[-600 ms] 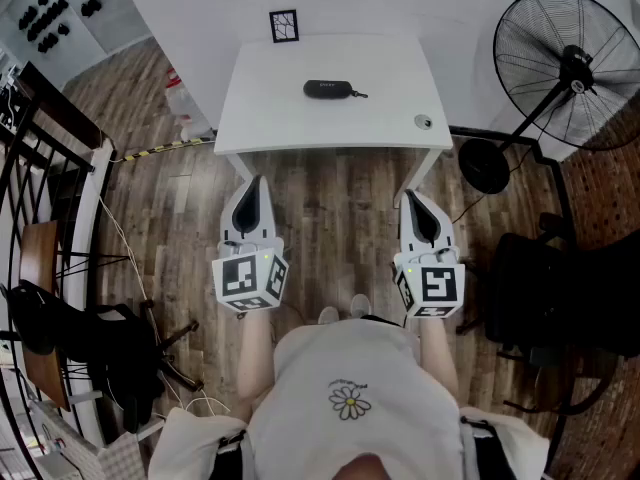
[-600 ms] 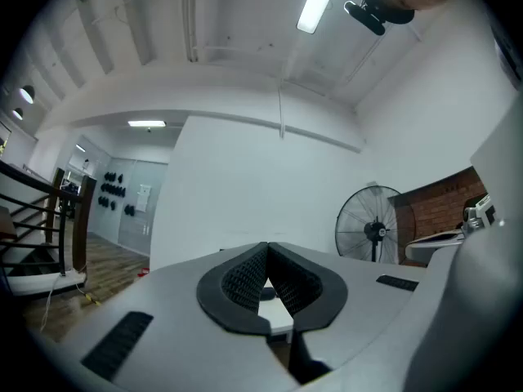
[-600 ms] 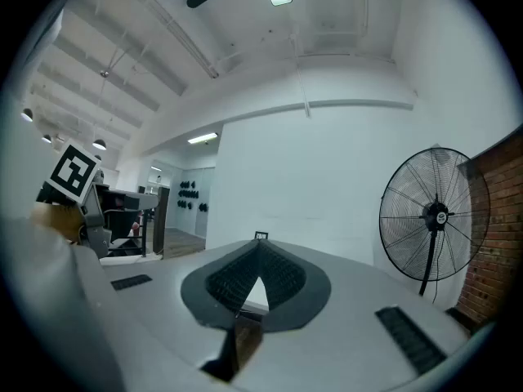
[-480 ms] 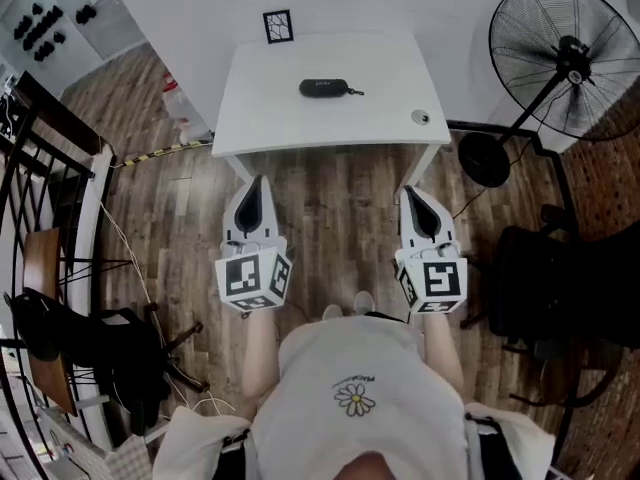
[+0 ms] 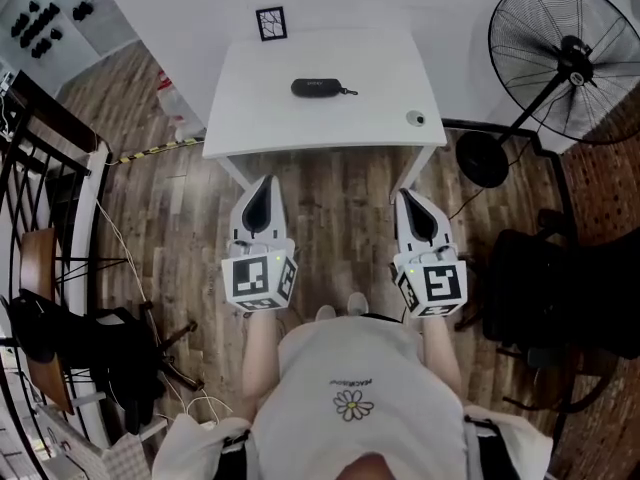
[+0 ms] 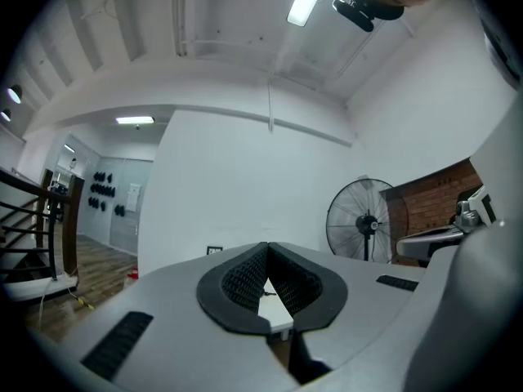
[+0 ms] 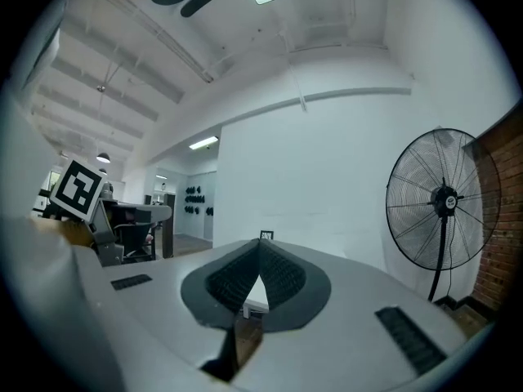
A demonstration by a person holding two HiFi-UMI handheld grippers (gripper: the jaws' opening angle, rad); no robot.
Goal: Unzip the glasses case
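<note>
Left gripper (image 5: 263, 182): jaws closed tip to tip, as its own view confirms (image 6: 266, 251). Nothing is held; only a strip of white table shows through the gap below the tips.
Right gripper (image 5: 406, 196): jaws likewise together at the tips (image 7: 260, 247), empty.
Glasses case (image 5: 316, 87): lies flat on the white table (image 5: 250, 123), ahead of both grippers and well apart from them. It sits between their two lines, somewhat nearer the left gripper's side. It appears fully zipped, with the pull tab at the end toward the right gripper.
Other items: a small round object (image 5: 415, 118) lies on the table ahead of the right gripper. A floor fan (image 5: 562, 60) stands out beyond the right gripper.
Change noted: over the last half second the table and case have drifted slightly in the head view. Both grippers sit almost where they were, short of the table's near edge, and the case has not moved on the tabletop.
Assessment: no contact made and unzipping not begun. This reads as the approach stage. Both grippers must be carried forward over the table and opened before one can steady the case and the other take the pull.
</note>
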